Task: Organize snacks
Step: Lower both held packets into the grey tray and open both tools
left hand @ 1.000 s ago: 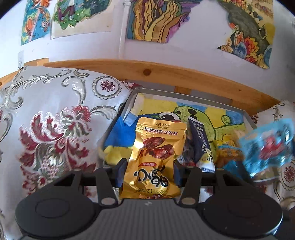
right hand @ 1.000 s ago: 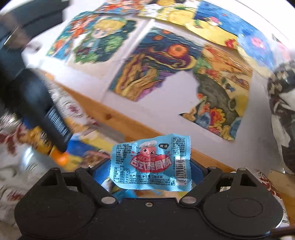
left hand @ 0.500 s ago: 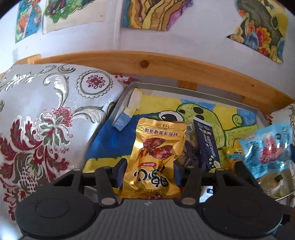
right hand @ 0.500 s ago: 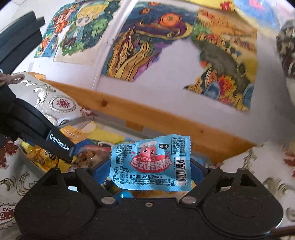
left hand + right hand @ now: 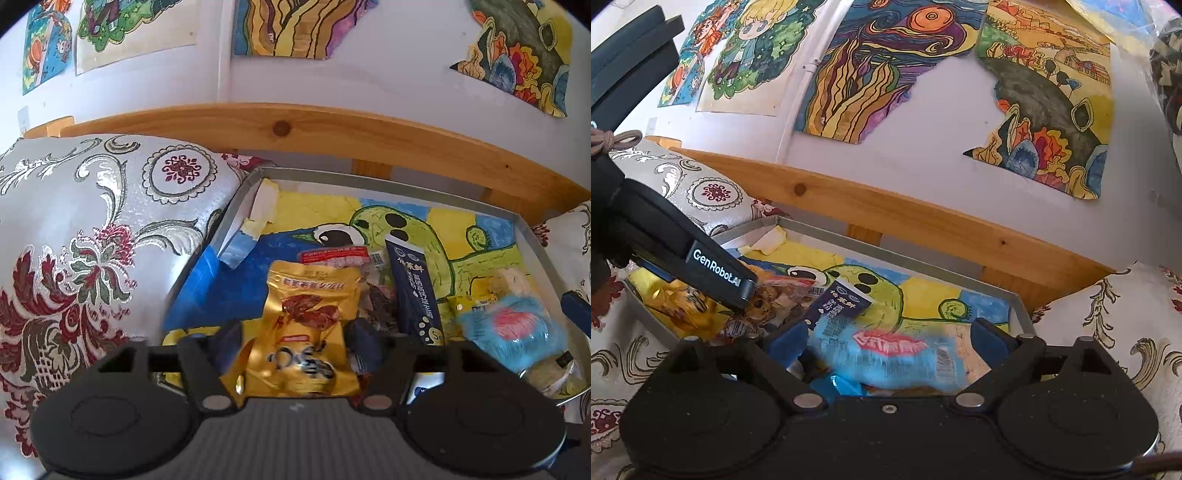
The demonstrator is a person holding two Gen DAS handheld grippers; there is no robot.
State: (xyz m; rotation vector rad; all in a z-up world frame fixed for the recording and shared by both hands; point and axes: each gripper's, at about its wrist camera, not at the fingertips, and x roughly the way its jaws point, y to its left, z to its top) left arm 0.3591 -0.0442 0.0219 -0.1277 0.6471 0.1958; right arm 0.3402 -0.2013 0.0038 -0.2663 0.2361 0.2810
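Both tongs have just spread: left tongs [image 5: 291, 341] freed the gold packet [image 5: 306, 332], right tongs [image 5: 890, 341] the blue packet [image 5: 886, 354], both dropping blurred into the tray's [image 5: 236, 206] near edge — two snacks stowed.

Tray [image 5: 436, 192] between two cushions [image 5: 92, 236], before wooden rail [image 5: 332, 133]; snack packets [image 5: 412, 291] inside tray.
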